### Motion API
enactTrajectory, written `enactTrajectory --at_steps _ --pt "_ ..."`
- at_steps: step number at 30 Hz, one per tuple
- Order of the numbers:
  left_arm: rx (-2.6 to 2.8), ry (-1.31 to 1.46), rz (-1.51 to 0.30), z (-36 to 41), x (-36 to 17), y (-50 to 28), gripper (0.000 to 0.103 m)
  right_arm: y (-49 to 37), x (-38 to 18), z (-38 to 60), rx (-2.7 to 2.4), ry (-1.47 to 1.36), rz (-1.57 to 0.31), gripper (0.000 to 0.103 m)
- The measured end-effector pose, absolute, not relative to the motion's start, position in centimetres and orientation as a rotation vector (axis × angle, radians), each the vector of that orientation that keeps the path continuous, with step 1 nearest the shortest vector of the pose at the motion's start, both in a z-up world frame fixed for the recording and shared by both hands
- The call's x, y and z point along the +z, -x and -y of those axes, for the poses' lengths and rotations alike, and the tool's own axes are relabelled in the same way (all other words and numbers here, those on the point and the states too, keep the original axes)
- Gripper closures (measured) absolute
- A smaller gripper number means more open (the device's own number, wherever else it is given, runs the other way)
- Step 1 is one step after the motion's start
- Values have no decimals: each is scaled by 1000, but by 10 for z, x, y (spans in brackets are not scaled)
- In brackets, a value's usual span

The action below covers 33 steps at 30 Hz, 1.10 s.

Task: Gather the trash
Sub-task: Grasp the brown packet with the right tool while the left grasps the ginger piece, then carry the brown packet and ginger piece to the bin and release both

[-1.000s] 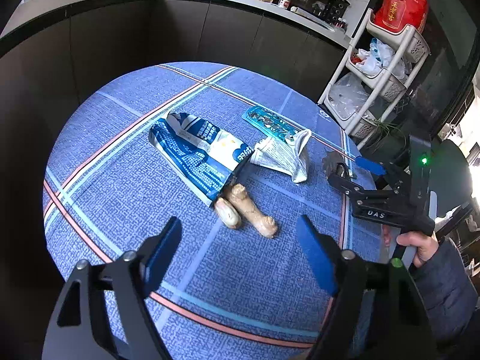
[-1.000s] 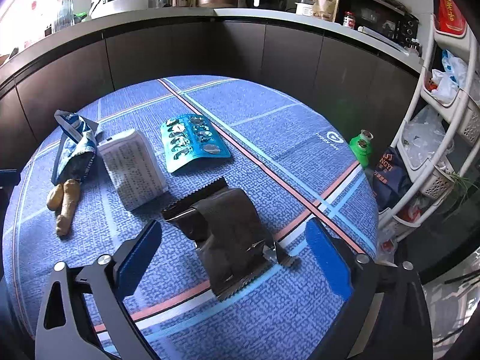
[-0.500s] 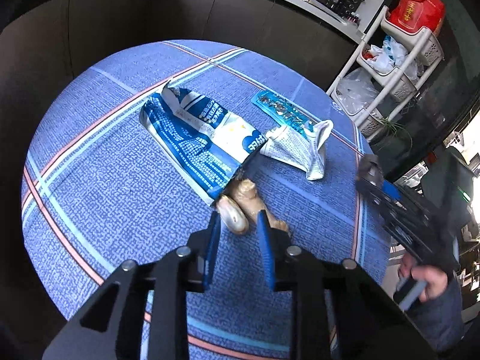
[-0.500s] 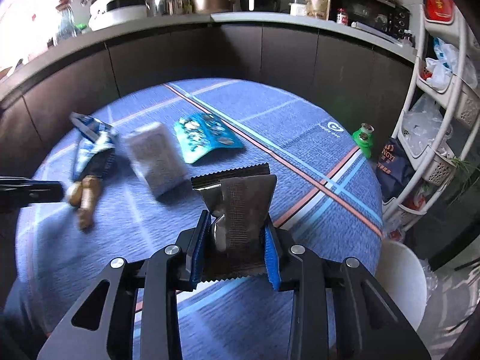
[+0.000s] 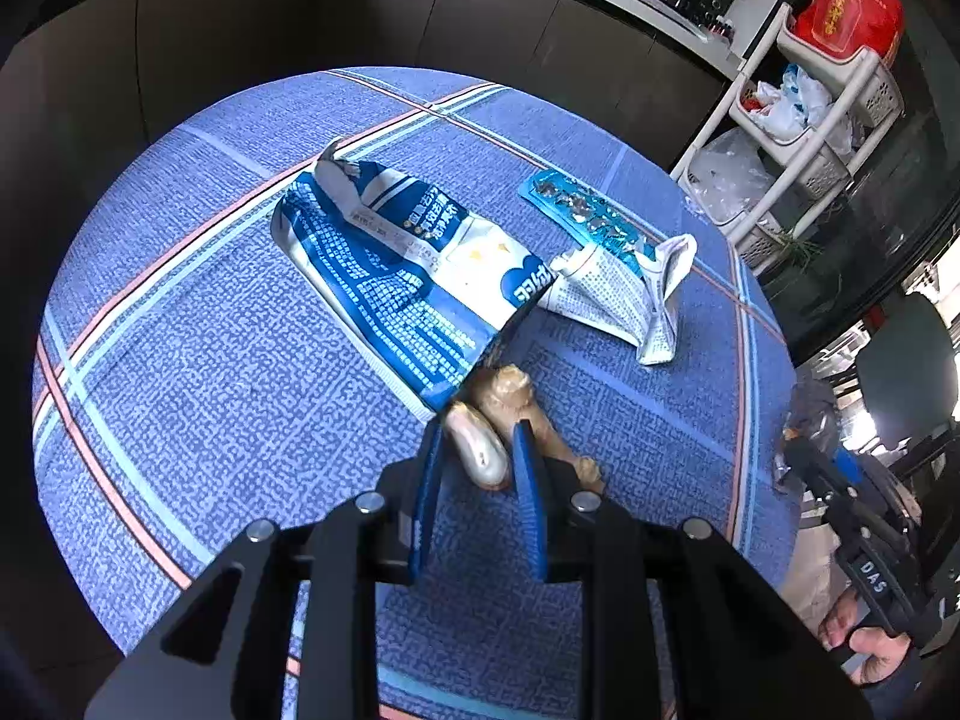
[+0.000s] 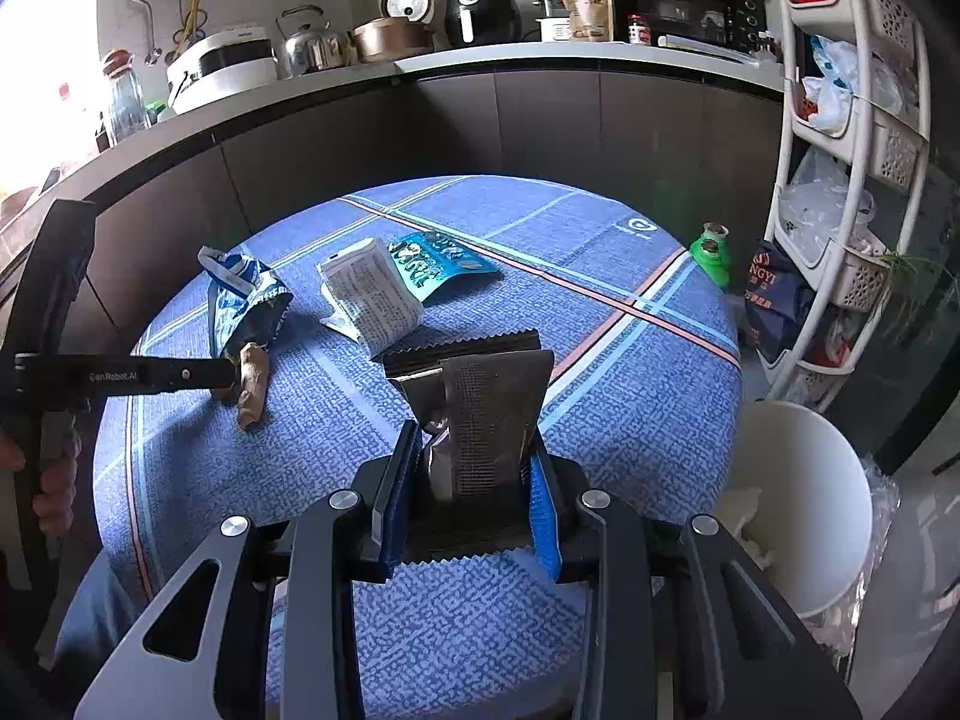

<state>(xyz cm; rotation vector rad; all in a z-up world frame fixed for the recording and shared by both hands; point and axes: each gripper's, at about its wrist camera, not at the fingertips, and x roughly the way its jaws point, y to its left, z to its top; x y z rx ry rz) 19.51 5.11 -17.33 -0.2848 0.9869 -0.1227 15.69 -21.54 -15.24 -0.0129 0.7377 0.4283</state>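
Both grippers are loaded, nothing visibly binned by them yet.

Right gripper (image 6: 471, 501): jaws have just been closing and now clamp the dark foil wrapper (image 6: 480, 414), which stands up between the blue pads, lifted off the blue plaid tablecloth (image 6: 600, 312). White bin (image 6: 804, 510) sits at about 4 o'clock of the wrapper in the right wrist view, off the table edge, some pale scraps already inside. Judged next: carry the wrapper over and drop it.

Left gripper (image 5: 474, 462): jaws have just been closing too; the pads press on the pale rounded ginger piece (image 5: 480, 450), which is still resting on the cloth, not raised. The longer ginger root (image 5: 528, 414) lies just beside it at 2 o'clock, touching the right-hand pad from outside; I cannot tell whether the two pieces are joined. In the right wrist view the left tool reaches in from 9 o'clock to the ginger.

Still on the table:
- blue-and-white snack bag (image 5: 408, 276), at 11 o'clock of the ginger, its open end touching or overlapping it
- crumpled printed paper packet (image 5: 630, 294), at 1 o'clock, touching the bag's corner
- teal blister pack (image 5: 576, 210), behind the packet at 1 o'clock, partly under it

Green object (image 6: 711, 252) beyond the table's 2 o'clock edge; too small to tell what it is.

Progress judged: early. Two items gripped, none delivered, three more lying loose.
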Motion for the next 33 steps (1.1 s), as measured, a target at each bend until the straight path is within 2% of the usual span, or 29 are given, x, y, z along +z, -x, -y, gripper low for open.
enactTrajectory --at_steps 1,8,18,33 --pt "-131 286 -994 -50 -173 -195 86 -156 -152 216 429 12 -738 72" --pt "-130 282 -977 -47 -166 -183 87 -145 -143 219 434 2 -712 72" --pt "-215 237 -855 -28 -108 -155 87 -123 -118 237 402 -28 -638 72" --pt "-498 214 -838 71 -82 -158 87 -102 -107 304 251 -97 -587 72"
